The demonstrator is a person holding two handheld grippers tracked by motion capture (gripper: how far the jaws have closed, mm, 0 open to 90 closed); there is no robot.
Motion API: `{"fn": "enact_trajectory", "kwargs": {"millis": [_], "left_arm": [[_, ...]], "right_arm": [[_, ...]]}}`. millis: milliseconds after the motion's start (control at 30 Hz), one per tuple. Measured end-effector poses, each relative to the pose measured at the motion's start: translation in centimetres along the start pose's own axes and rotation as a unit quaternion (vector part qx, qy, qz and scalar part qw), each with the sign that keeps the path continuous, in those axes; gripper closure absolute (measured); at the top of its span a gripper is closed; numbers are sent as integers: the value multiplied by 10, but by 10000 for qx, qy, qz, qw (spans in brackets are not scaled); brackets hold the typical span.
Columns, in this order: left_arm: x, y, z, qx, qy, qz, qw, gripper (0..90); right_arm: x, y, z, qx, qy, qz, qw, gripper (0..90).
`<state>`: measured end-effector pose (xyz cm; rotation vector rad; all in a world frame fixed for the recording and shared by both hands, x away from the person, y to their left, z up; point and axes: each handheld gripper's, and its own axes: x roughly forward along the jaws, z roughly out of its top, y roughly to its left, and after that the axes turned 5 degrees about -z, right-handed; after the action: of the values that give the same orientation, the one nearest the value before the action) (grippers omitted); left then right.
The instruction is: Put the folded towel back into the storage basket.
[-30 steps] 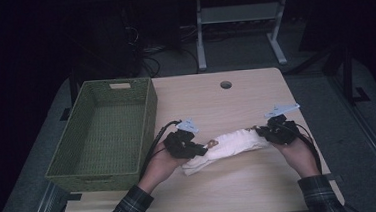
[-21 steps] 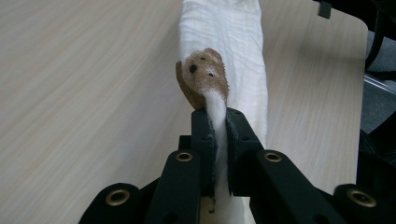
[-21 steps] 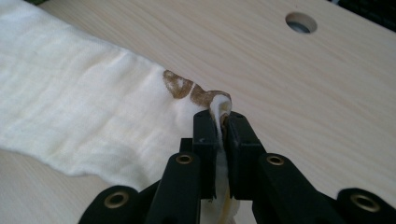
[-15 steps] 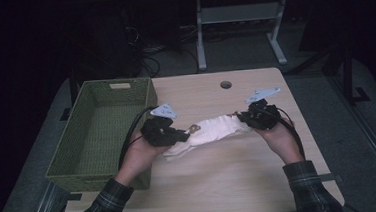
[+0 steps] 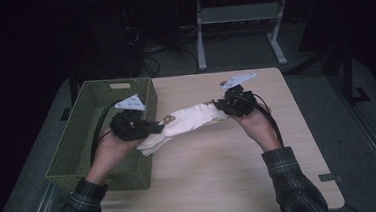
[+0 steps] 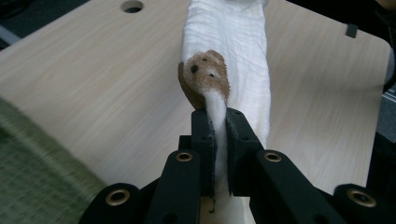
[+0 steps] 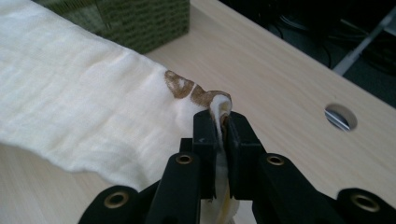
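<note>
A folded white cloth (image 5: 189, 122) with brown patches hangs stretched between my two grippers above the wooden table (image 5: 221, 179). My left gripper (image 5: 152, 128) is shut on the cloth's left end, just beside the green basket's right wall. In the left gripper view the cloth (image 6: 233, 51) runs away from the pinching jaws (image 6: 217, 135), a brown patch just past them. My right gripper (image 5: 221, 105) is shut on the other end. The right gripper view has the cloth (image 7: 79, 116) spreading left from the jaws (image 7: 219, 128).
A green woven basket (image 5: 78, 143) stands at the table's left edge, seemingly with nothing in it. A round cable hole (image 7: 341, 116) lies near the table's far edge. A white metal stand (image 5: 240, 17) is on the floor behind the table.
Both hands have lifted the cloth off the table and carried it left and away, toward the basket. Both grips held.
</note>
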<state>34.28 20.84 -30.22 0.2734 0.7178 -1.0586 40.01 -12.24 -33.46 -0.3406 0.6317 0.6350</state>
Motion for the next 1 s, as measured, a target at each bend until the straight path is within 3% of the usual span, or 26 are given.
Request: {"fn": "enact_trajectory", "kwargs": {"millis": [333, 533, 667, 1000], "left_arm": [[-43, 19, -20, -171, -79, 384, 9991, 832], [-67, 32, -40, -361, -158, 548, 9977, 832], [-82, 40, -55, -513, -177, 645, 9964, 832], [-111, 58, -90, -838, -269, 915, 9919, 832]], "right_arm": [[27, 26, 46, -185, -161, 241, 9994, 833], [44, 44, 73, -236, -226, 430, 9985, 833], [58, 59, 91, -442, -256, 484, 9975, 832], [94, 92, 124, -610, -331, 743, 9948, 831]]}}
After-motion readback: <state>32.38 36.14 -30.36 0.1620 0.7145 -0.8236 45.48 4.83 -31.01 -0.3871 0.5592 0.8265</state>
